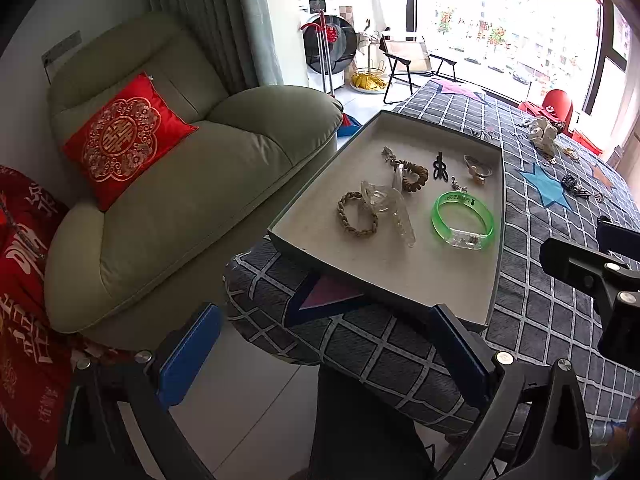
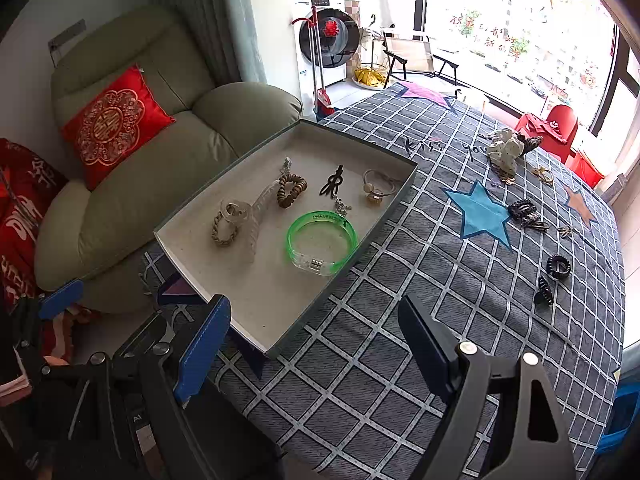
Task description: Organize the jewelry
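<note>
Both our left gripper (image 1: 320, 344) and right gripper (image 2: 316, 344) are wide open and empty; next we reach for the black clips (image 2: 550, 280) outside the tray (image 2: 340, 280).

You had the shallow tray (image 2: 224, 216) flat on the checked cloth, holding a green bangle (image 2: 321, 241), braided bracelet (image 2: 224, 230), clear clip (image 2: 256, 216) and bead bracelet (image 2: 292, 189), while dark clips (image 2: 524, 211) lay scattered beside it.
</note>
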Demonstrator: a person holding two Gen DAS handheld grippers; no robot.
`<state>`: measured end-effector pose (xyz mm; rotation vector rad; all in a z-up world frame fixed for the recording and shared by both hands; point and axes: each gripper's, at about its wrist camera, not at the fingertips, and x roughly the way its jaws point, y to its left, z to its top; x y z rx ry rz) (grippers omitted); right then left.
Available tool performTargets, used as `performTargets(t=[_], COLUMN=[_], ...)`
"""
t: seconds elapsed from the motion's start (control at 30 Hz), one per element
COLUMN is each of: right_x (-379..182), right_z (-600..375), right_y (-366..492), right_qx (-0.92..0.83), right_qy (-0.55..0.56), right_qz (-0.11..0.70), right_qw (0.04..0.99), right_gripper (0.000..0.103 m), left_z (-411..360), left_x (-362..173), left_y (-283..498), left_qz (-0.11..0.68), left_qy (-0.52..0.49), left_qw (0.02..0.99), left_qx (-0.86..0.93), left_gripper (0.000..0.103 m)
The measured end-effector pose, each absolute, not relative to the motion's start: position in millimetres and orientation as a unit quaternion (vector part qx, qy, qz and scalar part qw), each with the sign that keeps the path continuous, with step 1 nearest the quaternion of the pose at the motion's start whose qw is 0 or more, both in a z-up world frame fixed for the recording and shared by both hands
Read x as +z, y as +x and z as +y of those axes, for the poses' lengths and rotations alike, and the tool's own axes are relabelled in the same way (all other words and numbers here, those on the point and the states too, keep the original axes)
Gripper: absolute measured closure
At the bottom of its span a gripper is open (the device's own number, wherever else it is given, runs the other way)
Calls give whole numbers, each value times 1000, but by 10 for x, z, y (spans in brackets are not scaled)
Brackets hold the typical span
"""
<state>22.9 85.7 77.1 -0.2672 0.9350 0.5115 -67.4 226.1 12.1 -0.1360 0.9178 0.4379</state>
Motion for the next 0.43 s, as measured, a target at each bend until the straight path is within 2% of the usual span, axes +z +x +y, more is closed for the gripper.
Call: performTargets(t=[0.43], right_x=[756], right_z=[880], right_y=[198], right_qx=[245], right_qy=[-126], right_qz=[447], right_qw=[851], right_gripper=[15], left_z=[2248], left_x=[149], left_y=[-663], left_qz=[429], left_qy=[-68], left_qw=[876], left_qx=[211], left_gripper=[0])
